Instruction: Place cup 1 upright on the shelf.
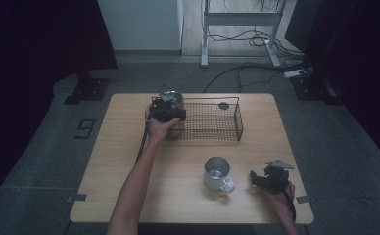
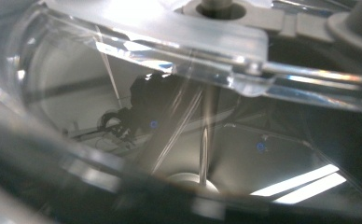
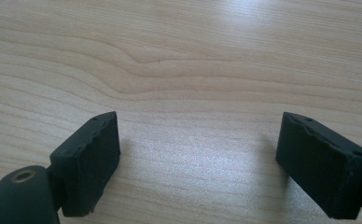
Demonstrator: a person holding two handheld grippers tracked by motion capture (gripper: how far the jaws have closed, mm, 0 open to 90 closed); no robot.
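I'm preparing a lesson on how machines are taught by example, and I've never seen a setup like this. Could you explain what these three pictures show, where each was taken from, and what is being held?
There is no robot here: a person sits at a wooden table holding a two-jaw gripper in each hand. The high view looks down from above the person, whose forearms come in from the bottom. The other two pictures come from small cameras riding on the grippers.

On the table stand a wire basket and a metal mug. A small dark round thing lies at the basket's far side.

The left gripper is at the basket's left end, against a clear jar. Its own view looks close into the jar, so it appears to hold it.

The right gripper rests near the mug. Its view shows its jaws apart over bare wood, holding nothing.
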